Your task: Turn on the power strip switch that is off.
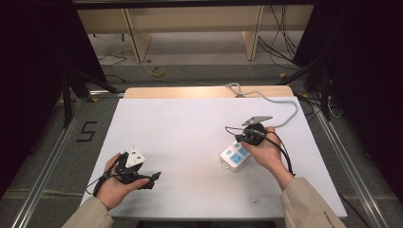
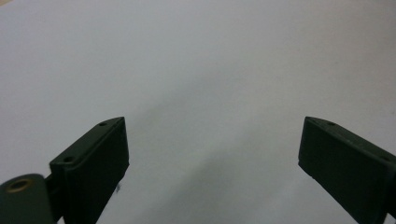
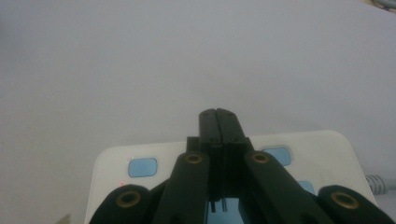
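Right gripper pressed together, tips poised over the strip, right of centre in the high view. Best kept square over a socket, lowered gently, no sideways drag. Left gripper spread wide, empty, at lower left. Strip: glossy white plastic, rounded corners, pale blue sockets. Sheet: matte, white, flat.

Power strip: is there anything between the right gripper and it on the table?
Nothing visible. The right gripper, jaws shut together, hangs directly over the white power strip, whose blue sockets show beneath it in the right gripper view. The left gripper is open over bare white table, well apart from the strip.
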`<state>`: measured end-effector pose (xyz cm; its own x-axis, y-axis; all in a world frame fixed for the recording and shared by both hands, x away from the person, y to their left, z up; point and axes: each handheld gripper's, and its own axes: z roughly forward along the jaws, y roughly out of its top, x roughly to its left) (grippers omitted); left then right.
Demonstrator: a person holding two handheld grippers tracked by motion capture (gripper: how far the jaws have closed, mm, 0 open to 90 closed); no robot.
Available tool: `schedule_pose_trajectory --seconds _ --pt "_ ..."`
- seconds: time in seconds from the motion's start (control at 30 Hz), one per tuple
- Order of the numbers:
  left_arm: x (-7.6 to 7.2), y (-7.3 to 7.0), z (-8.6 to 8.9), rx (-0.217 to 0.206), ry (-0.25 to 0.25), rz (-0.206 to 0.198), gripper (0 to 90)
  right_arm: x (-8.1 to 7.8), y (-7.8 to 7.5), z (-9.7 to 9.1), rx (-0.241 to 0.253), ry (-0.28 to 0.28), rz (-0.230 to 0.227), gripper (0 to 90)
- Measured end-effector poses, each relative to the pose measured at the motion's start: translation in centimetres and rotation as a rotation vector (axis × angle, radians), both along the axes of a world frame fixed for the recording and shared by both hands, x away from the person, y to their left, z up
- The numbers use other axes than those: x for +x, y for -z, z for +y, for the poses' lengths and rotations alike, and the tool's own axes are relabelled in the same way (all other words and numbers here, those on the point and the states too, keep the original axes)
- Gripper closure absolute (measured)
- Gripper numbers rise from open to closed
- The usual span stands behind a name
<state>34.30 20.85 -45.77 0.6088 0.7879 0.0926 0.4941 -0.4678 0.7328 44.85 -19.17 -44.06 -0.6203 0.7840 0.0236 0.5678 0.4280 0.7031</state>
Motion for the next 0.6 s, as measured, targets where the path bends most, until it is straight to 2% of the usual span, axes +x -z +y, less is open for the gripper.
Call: schedule_pose_trajectory --seconds 0.6 --pt "0.02 0.01 -0.01 0.0 0.002 0.0 8.3 0.52 0.58 0.2 -0.024 0.004 0.048 90.0"
